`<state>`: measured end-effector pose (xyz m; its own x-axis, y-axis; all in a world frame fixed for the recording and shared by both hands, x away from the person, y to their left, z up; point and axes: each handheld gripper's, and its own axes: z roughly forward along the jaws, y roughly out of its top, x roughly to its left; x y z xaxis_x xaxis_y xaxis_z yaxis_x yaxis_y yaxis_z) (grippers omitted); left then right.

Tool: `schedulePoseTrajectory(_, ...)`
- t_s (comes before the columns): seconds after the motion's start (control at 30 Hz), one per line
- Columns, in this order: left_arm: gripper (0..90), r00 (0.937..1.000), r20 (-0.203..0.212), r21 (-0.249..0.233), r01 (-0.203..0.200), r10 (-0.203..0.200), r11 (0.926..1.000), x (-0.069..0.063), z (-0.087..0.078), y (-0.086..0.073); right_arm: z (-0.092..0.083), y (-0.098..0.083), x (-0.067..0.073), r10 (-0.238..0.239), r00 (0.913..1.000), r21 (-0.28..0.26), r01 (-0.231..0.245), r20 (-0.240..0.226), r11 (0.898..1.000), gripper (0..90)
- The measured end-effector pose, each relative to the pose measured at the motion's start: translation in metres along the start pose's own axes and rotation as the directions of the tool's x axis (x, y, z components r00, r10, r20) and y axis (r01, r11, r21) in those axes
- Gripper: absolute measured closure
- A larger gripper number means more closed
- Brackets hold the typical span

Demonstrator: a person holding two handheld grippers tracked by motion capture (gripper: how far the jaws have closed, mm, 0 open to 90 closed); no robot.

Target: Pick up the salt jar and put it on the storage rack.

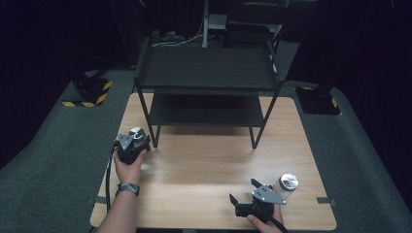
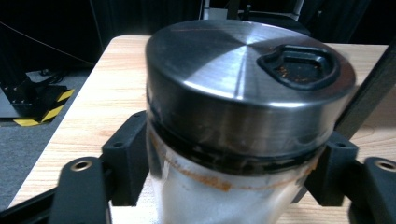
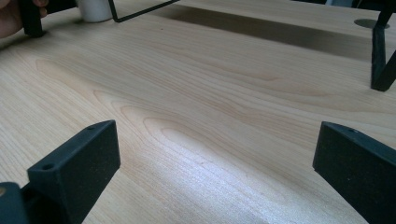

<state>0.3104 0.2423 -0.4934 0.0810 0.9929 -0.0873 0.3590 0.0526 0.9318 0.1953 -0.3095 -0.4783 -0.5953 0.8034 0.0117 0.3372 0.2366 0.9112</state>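
A jar (image 2: 243,93) with a brushed steel lid and a cloudy white body stands between the jaws of my left gripper (image 2: 229,163), which is shut on its body. From above, that jar (image 1: 137,133) and the left gripper (image 1: 134,141) are at the table's left, just beside the rack's front left leg. My right gripper (image 1: 243,190) rests near the front edge, jaws wide open with bare wood between them, as its own view (image 3: 217,144) confirms. A second steel-lidded jar (image 1: 288,183) stands upright just right of that gripper, apart from its jaws.
A black two-tier rack (image 1: 206,68) stands on the far half of the wooden table (image 1: 214,155); its leg (image 3: 380,56) rises at the right of the right gripper view. Grey carpet surrounds the table, with yellow-black striped bases (image 1: 90,92) beyond.
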Motion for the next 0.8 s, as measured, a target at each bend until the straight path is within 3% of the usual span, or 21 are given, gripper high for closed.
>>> schedulePoseTrajectory(0.3,30.6,0.9997,0.001,-0.004,-0.026,0.026,0.9996,-0.001,-0.003,-0.002,0.000,0.000,-0.001,0.004,1.0000,-0.001,-0.004,-0.003,1.000,0.3)
schedulePoseTrajectory(0.43,30.8,0.9999,0.001,-0.022,-0.015,0.015,0.9996,0.000,-0.008,-0.004,-0.001,-0.001,-0.001,0.002,1.0000,-0.003,-0.002,-0.004,1.000,0.3)
schedulePoseTrajectory(0.8,30.8,0.9980,0.005,-0.061,-0.062,0.063,0.9962,-0.006,-0.038,0.001,-0.001,-0.001,-0.001,-0.004,1.0000,-0.005,0.004,-0.007,1.000,0.3)
